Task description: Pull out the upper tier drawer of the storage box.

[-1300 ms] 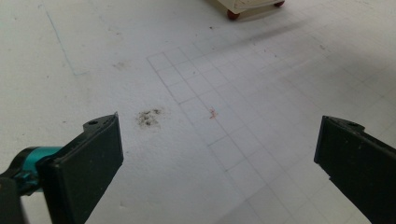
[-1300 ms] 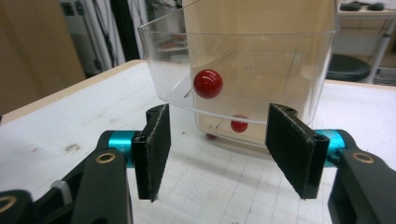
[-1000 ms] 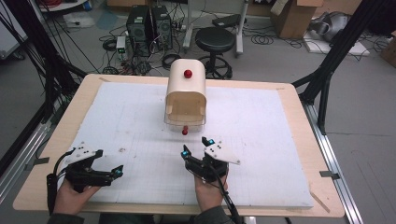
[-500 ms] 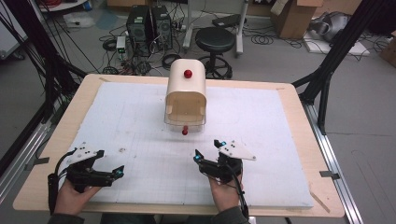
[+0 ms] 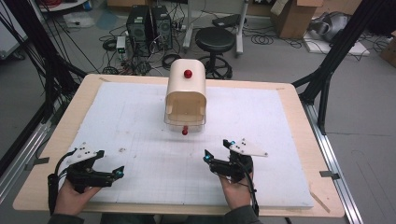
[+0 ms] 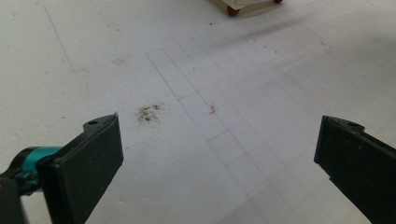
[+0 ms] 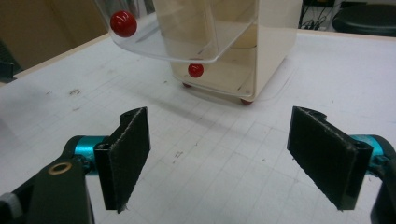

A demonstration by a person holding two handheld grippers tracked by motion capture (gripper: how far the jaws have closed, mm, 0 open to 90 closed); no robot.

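Tabletop [image 5: 280, 121]: white gridded sheet, stool [image 5: 215, 39] beyond.
Box [image 5: 186, 95]: cream, far centre, clear flap raised.
Left claw [image 5: 112, 173]: near left, jaws wide, empty.
Right claw [image 5: 215, 154]: near right, jaws wide, empty.

Black stool [image 5: 215, 39] on grey, cable-strewn floor [image 5: 261, 58].

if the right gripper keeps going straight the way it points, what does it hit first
Probably the cream cabinet. The right gripper has its jaws open toward it, with bare white mat between. Depth is hard to judge.
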